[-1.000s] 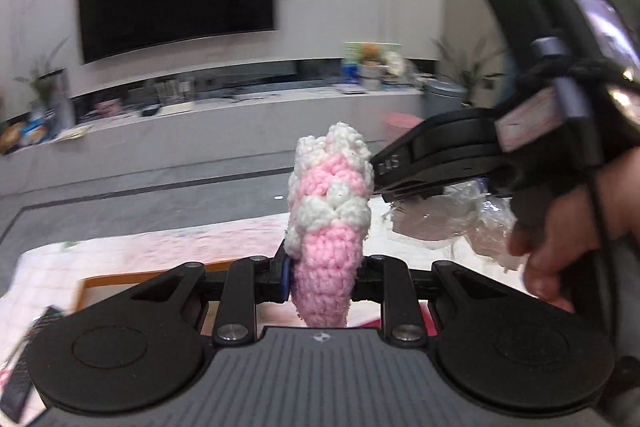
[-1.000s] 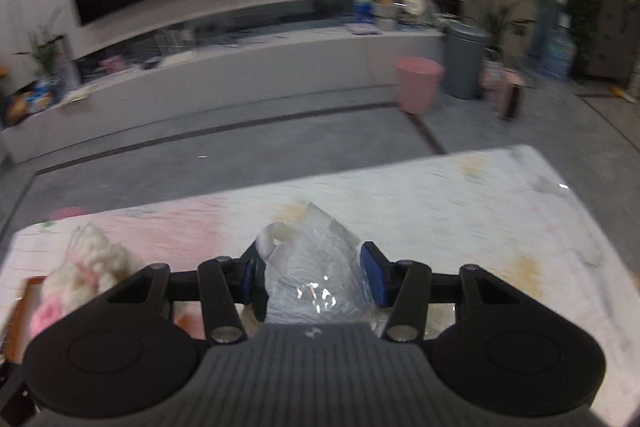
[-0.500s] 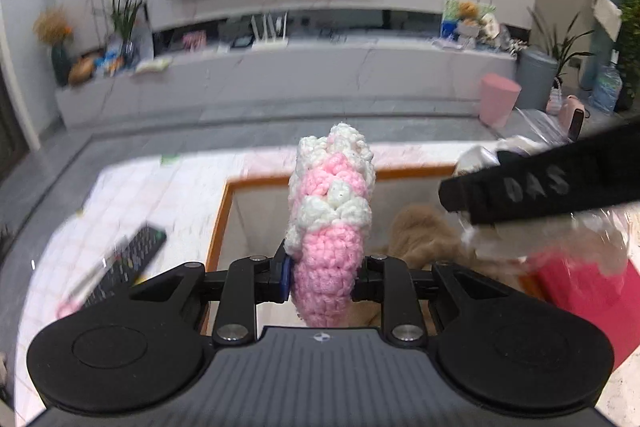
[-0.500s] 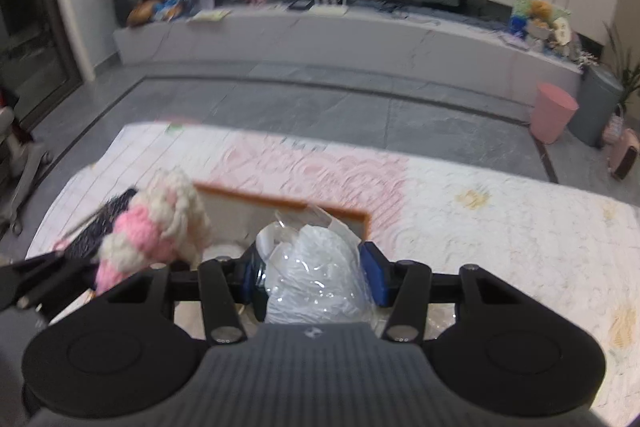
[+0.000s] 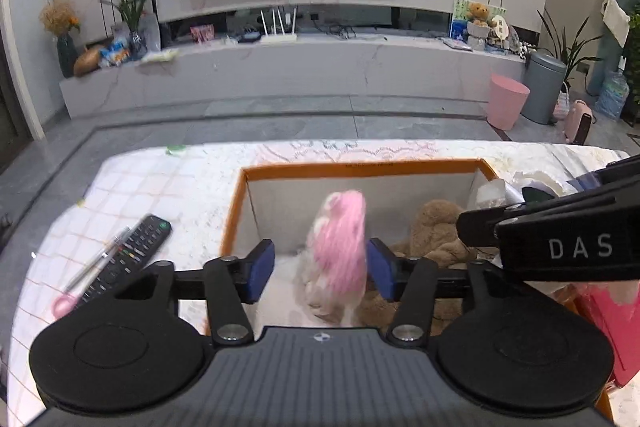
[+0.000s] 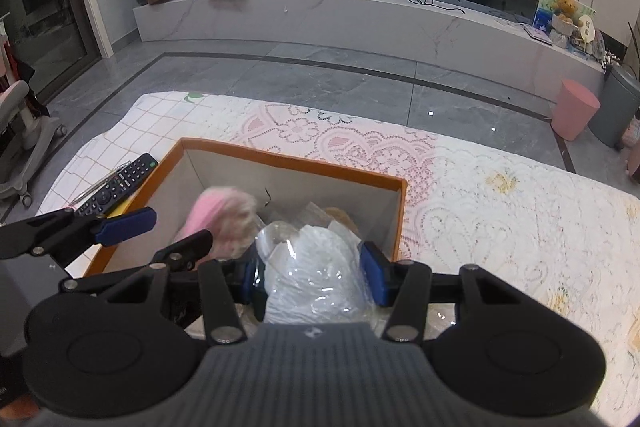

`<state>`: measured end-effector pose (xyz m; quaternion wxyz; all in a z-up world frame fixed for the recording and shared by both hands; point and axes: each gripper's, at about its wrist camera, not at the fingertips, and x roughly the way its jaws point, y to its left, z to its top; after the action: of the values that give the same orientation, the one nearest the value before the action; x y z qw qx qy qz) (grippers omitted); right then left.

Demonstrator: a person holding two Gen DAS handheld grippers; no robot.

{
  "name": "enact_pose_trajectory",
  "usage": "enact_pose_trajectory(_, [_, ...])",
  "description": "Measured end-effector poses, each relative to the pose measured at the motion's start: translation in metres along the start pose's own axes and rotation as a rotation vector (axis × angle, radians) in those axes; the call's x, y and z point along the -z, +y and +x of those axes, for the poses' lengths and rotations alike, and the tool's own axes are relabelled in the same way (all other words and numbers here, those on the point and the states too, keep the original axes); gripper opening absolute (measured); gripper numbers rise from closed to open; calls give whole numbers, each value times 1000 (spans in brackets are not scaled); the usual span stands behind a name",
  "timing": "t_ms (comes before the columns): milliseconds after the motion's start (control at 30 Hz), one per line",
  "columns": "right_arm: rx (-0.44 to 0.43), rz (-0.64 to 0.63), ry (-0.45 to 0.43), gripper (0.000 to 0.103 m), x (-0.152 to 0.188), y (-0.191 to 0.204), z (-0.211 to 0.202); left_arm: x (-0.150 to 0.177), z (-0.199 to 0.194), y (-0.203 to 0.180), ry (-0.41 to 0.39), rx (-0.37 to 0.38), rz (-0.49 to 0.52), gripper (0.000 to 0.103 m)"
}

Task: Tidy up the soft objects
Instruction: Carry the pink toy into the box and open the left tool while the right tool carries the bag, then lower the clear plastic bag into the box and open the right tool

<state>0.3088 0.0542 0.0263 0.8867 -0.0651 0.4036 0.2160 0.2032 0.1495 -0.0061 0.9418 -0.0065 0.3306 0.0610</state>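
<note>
My left gripper is open above an orange-rimmed box. A pink and white crochet toy is blurred between its pads, dropping into the box; it also shows in the right wrist view. A brown plush lies in the box. My right gripper is shut on a clear plastic bag of white stuff, held over the box's near right part. The left gripper shows open in the right wrist view.
A black remote and a pen lie on the lace-covered table left of the box. A pink item sits at the right. Beyond the table are floor, a TV bench, and bins.
Both grippers swung left over the box. My left gripper opened and let go of the crochet toy, which is falling in. The right gripper still holds the bag.
</note>
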Motion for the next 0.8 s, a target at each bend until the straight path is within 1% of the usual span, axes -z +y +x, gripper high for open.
enact_pose_trajectory(67, [-9,8,-2,51,0,0,-3,-2,-4,-2,-6,-4,25,77])
enact_pose_trajectory(200, [-34,-2,-21,51,3,3,-15,-6,-22,-4,-20,-32,77,83])
enact_pose_trajectory(233, [-40,-1,-26,51,3,4,-18,-7,-26,-4,-13,-40,79,84])
enact_pose_trajectory(267, [-41,0,-32,51,4,4,-21,-8,-30,-3,-5,-49,81,88])
enact_pose_trajectory(300, [-44,-1,-38,51,4,5,-24,-7,-35,-1,2,-58,84,89])
enact_pose_trajectory(367, [-52,5,-56,51,8,5,-33,-5,-46,3,-5,-73,42,91])
enact_pose_trajectory(467, [-94,25,-71,51,16,1,-45,3,-54,8,-14,-50,-5,91])
enact_pose_trajectory(567, [-96,-21,-77,51,27,3,-56,15,-56,9,-49,-65,-58,92])
enact_pose_trajectory(600, [-98,-37,-80,51,32,5,-58,18,-54,8,-55,-74,-62,92])
enact_pose_trajectory(667, [-100,-55,-97,51,41,8,-64,20,-50,4,-56,-112,-12,92])
enact_pose_trajectory(700, [-113,-69,-103,51,45,9,-66,22,-46,3,-76,-130,10,92])
enact_pose_trajectory(767, [-135,-112,-108,51,53,14,-69,23,-39,6,-64,-122,14,92])
enact_pose_trajectory(800, [-142,-136,-106,51,58,18,-69,23,-36,12,-61,-85,-15,91])
